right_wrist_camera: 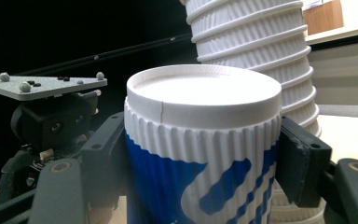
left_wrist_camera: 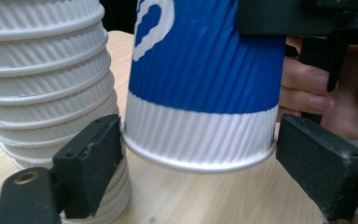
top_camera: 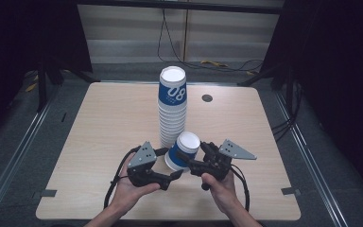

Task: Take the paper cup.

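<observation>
Right hand-held gripper [top_camera: 189,163] has its two black jaws pressed on both sides of a blue and white paper cup [top_camera: 183,150], just under the rim, so it holds the cup tight. From the right gripper view the cup [right_wrist_camera: 200,154] sits snug between the jaws, with its white rim on top. Left hand-held gripper [top_camera: 174,175] is at the bottom end of the same cup. From the left gripper view its jaws stand wide apart, one on each side of the cup's [left_wrist_camera: 203,88] white base, and I cannot tell if they touch it. The cup is tilted and lifted a little off the worktop [top_camera: 99,137].

Right beside the cup stands a tall stack of cups [top_camera: 172,106], very close to it, and I cannot tell if they touch. The stack leans a bit, and its top cup is blue with white numbers.

The worktop is pale wood with rounded corners. It has lots of bare room to the left, the right and behind the stack. A small round dark hole [top_camera: 207,98] sits near the far edge. Grey floor [top_camera: 307,156] runs around the worktop, and black cables [top_camera: 170,42] lie on the floor behind it.
</observation>
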A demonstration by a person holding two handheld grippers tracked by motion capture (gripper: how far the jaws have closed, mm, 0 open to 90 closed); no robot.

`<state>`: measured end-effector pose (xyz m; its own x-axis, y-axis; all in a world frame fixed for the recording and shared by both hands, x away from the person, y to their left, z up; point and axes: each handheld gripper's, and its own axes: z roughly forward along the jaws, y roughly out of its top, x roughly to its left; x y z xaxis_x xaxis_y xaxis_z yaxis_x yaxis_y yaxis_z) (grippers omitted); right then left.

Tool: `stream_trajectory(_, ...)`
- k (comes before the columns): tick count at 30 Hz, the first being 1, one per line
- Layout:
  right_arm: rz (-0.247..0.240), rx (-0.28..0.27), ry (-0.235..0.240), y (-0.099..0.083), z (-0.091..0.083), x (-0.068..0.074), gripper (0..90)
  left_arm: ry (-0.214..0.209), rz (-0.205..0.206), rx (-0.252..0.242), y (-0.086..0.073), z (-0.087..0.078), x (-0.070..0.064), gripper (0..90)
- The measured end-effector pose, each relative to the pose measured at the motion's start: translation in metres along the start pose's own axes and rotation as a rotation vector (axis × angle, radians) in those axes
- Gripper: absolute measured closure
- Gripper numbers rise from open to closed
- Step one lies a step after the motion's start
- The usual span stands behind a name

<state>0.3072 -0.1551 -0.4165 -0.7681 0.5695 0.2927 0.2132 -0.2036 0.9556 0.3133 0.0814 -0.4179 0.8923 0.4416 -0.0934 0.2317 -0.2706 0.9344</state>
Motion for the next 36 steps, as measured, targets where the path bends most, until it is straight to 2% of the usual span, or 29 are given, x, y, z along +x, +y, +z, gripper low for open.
stream_trajectory(9,-0.007,0.007,0.0,-0.0018,0.0018,0.0016,28.5,-0.003,-0.001,0.011,0.0002,0.0066,0.0001,10.2)
stream_trajectory(18,-0.006,0.028,0.013,-0.0043,0.0052,0.0042,28.5,0.013,0.011,0.019,-0.0009,0.0101,-0.0003,8.8)
stream_trajectory(28,-0.018,0.021,0.039,-0.0028,0.0063,0.0076,28.6,0.021,0.046,0.012,0.0003,0.0096,-0.0008,8.6)
stream_trajectory(36,-0.024,0.028,0.046,-0.0037,0.0064,0.0083,28.1,0.028,0.092,0.031,0.0008,0.007,-0.0012,12.3)
